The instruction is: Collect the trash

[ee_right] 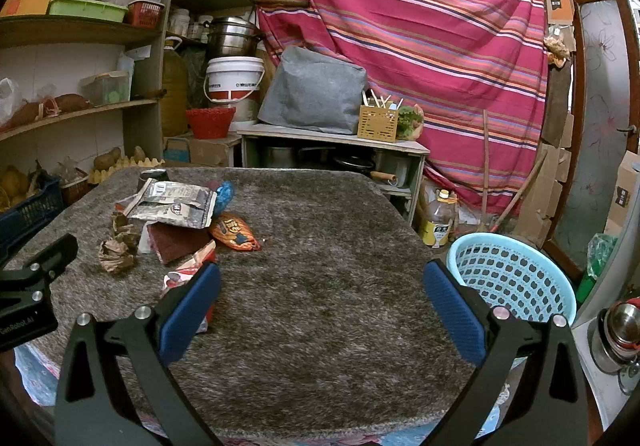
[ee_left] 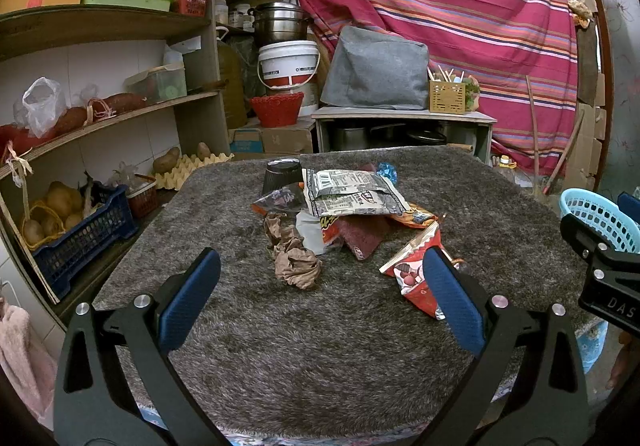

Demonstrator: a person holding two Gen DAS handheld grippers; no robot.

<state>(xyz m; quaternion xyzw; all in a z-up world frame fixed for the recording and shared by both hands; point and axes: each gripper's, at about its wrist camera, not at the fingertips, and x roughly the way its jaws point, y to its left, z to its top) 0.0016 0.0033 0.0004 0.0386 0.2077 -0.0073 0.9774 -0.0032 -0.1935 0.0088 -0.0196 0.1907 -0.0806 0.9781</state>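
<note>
Both tongs, left [ee_left: 320, 286] and right [ee_right: 322, 292], released over worktop [ee_left: 340, 346]; two crumpled brown papers [ee_left: 294, 252]; wrapper pile [ee_left: 352, 201] overlapping, uncountable

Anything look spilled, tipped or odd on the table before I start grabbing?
The dark cup sits upside down behind the wrapper pile. The crumpled brown paper and red snack wrapper lie loose on the grey rug. No spill shows. The blue basket stands upright beside the table.
</note>
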